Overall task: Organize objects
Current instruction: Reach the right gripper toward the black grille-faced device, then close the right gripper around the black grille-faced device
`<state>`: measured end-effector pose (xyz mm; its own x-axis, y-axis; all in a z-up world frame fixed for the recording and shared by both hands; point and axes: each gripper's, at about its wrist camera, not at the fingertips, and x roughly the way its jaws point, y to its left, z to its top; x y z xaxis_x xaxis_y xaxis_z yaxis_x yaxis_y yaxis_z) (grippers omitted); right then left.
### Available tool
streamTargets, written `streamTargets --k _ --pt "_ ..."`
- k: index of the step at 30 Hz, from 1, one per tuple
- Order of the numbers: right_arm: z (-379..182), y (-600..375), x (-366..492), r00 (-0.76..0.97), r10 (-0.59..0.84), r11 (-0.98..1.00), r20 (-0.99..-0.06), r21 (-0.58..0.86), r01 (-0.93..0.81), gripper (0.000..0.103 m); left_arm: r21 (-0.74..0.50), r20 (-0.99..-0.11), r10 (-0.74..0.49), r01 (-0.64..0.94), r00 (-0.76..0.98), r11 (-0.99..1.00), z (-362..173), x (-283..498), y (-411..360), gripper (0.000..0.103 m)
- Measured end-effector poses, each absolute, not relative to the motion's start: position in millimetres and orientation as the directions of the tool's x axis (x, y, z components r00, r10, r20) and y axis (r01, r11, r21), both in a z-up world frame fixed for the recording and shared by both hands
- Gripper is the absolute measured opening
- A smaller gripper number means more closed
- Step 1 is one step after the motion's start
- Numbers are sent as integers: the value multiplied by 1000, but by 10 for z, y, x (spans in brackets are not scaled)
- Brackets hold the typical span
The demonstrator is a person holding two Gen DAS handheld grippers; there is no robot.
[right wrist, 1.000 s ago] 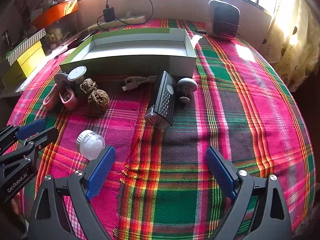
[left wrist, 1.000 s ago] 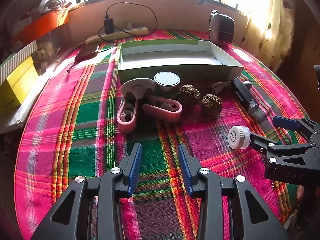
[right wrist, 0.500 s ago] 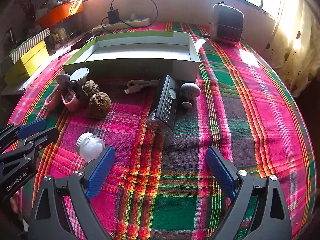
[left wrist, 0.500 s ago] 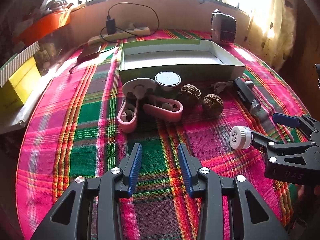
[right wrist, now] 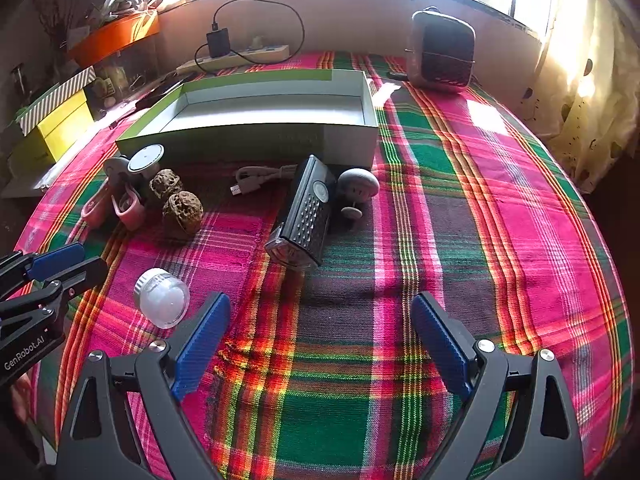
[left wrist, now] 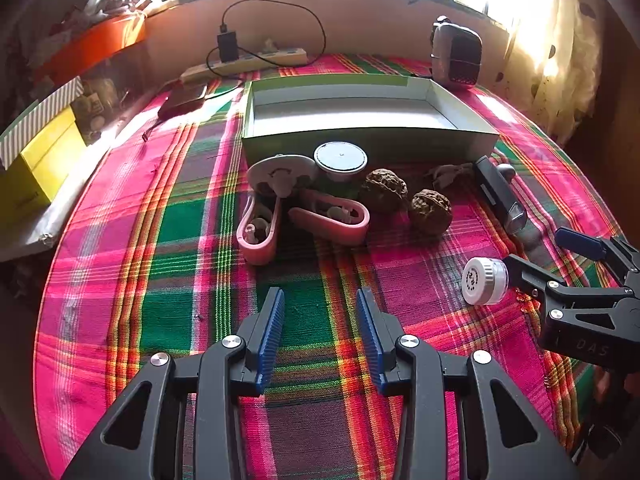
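An empty green-and-white box (left wrist: 360,116) (right wrist: 260,120) lies on the plaid tablecloth. In front of it lie two pink clips (left wrist: 328,218), a round white lid (left wrist: 340,158), two walnuts (left wrist: 430,210) (right wrist: 182,212), a white cable (right wrist: 260,178), a black flashlight (right wrist: 306,212) (left wrist: 500,196) and a grey mushroom-shaped knob (right wrist: 358,186). A small white-capped clear jar (left wrist: 484,280) (right wrist: 162,298) lies on its side. My left gripper (left wrist: 320,332) is open and empty, short of the clips. My right gripper (right wrist: 320,336) is open wide and empty, with the jar just left of its left finger.
A small heater (right wrist: 440,54) stands at the back right, a power strip with charger (left wrist: 248,60) along the back wall. A yellow box (left wrist: 36,164) and orange tray (left wrist: 92,44) sit off the table's left. A curtain (right wrist: 592,100) hangs at the right.
Both views have drawn back and risen slightly, so the objects sit a little lower in frame. Nothing on the table has moved and both grippers stay open.
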<state>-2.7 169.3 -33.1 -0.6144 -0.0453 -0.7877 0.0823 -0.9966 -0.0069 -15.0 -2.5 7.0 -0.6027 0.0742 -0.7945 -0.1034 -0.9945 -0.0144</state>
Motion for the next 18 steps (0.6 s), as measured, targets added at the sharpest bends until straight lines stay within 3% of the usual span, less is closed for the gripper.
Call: streamTargets --k 18 --pt "-315 1628 -370 -593 -46 -996 -804 -7 88 91 -105 -788 137 -89 -600 -991 77 -216 -264 34"
